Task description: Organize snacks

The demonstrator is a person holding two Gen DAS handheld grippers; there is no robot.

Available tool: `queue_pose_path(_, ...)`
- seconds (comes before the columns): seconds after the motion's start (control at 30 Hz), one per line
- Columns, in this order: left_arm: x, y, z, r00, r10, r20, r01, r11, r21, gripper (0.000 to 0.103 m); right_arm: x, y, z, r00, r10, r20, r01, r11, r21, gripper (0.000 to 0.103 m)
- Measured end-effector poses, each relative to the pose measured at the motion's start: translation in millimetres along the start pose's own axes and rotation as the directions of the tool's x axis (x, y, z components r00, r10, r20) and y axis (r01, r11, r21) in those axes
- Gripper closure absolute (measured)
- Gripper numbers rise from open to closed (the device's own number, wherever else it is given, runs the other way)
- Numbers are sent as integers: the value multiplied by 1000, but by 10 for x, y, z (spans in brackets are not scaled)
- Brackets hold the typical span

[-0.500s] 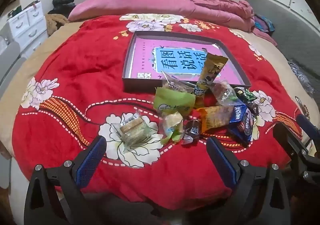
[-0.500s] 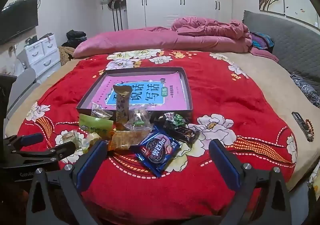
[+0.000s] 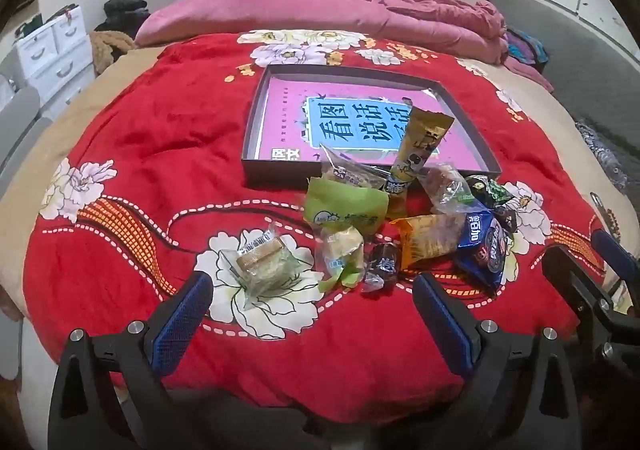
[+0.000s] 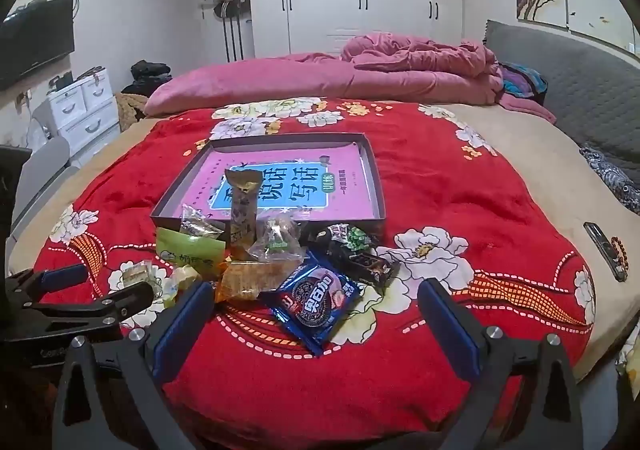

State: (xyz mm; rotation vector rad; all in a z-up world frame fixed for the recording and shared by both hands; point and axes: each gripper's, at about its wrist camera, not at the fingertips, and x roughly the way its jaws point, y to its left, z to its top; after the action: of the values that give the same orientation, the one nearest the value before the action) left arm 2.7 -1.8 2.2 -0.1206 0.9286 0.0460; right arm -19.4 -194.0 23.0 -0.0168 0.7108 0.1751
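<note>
A pile of wrapped snacks lies on the red floral blanket in front of a shallow grey box (image 3: pixel 276 177) (image 4: pixel 376 177) with a pink book inside. The pile holds a blue Oreo pack (image 3: pixel 486 246) (image 4: pixel 316 300), a green pack (image 3: pixel 346 207) (image 4: pixel 190 252), an orange pack (image 3: pixel 426 236) (image 4: pixel 248 280), a tall gold pack (image 3: pixel 420 147) (image 4: pixel 242 205) leaning on the box, and a clear-wrapped cake (image 3: pixel 262 258) apart at the left. My left gripper (image 3: pixel 312 310) is open, near the cake. My right gripper (image 4: pixel 316 324) is open, with the Oreo pack between its fingers' lines.
A pink quilt (image 4: pixel 400 65) lies across the bed's far side. White drawers (image 4: pixel 82 105) stand left of the bed. A dark remote and bead bracelet (image 4: pixel 608 250) lie at the bed's right edge. A grey headboard (image 4: pixel 580 69) is at the right.
Both views have shifted slightly; the snacks look a little closer. Nothing has been taken hold of.
</note>
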Motion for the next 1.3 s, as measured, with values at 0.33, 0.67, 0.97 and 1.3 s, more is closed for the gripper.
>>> queue_pose_path(0.33,-3,-27,-17,1000,-3,8,2,1000,9,3,-11,41,-8,1000,-6,-4,6,1000,-13,0)
queue_pose_path(0.67,-3,-49,-28,1000,-1,11,1,1000,12,3,-10,42,-12,1000,-5,-6,5,1000,-10,0)
queue_pose_path(0.97,-6,-58,-33,1000,0,11,0,1000,12,3,-4,41,-13,1000,-5,-6,5,1000,-10,0)
queue_pose_path(1.3,-12,-73,-32,1000,-1,13,1,1000,16,3,-7,30,-9,1000,-5,-4,5,1000,-7,0)
